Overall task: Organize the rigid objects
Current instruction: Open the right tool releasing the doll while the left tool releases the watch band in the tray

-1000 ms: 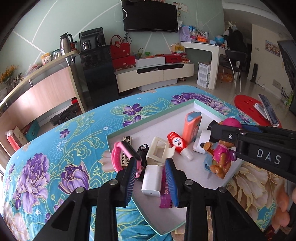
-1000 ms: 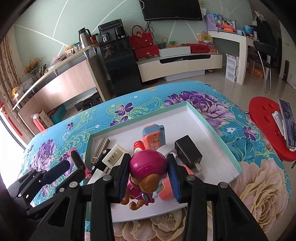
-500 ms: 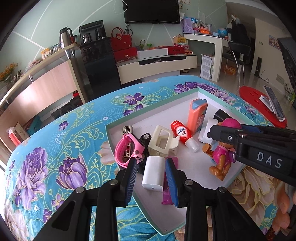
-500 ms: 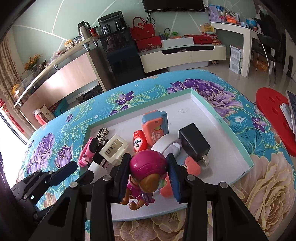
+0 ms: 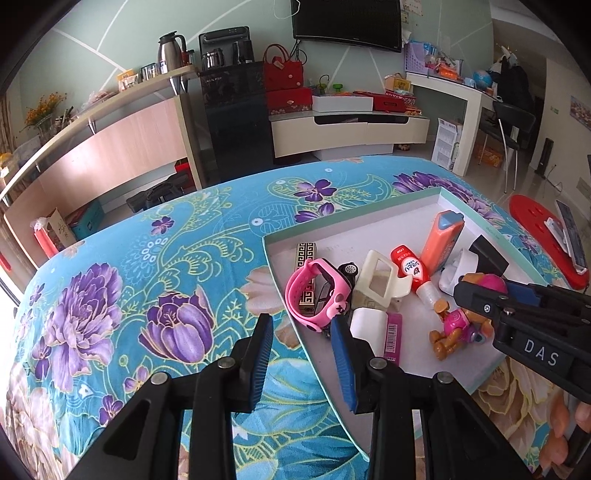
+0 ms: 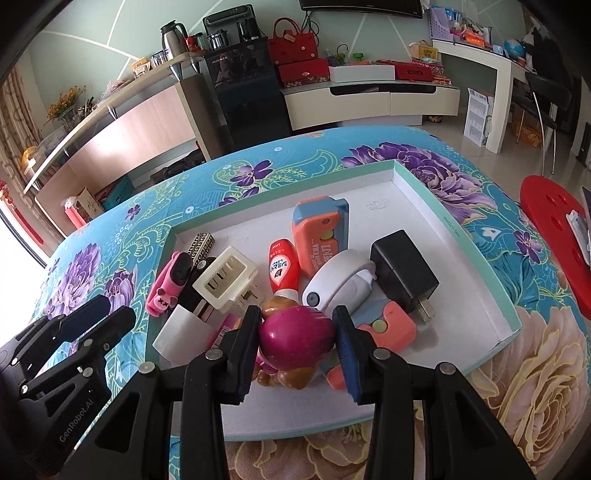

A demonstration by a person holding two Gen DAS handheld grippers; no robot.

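The right gripper [image 6: 297, 349] has its fingers clamped on the pink helmet of a toy pup [image 6: 295, 341], one pad on each side of the round head, likely because that is its widest firm part. The pup hangs low over the near end of the tray [image 6: 421, 186], close to the things below it; whether its feet touch I cannot tell.

The left gripper [image 5: 301, 360] holds nothing. Its fingers stand apart over the tray's near rim, the left one above the cloth, the right one above the tray floor. Just ahead of them lies a pink watch [image 5: 317, 293], perhaps the next pick.

Beyond the right fingers sit a red tube [image 6: 282, 267], an orange case [image 6: 319, 234], a black charger [image 6: 402, 266] and a cream plug [image 6: 225, 277], all crowded together.

The tray rests on a counter under a turquoise flowered cloth [image 5: 155, 280]. Behind it is a living room, with a TV [image 5: 345, 22] on a pale green wall.
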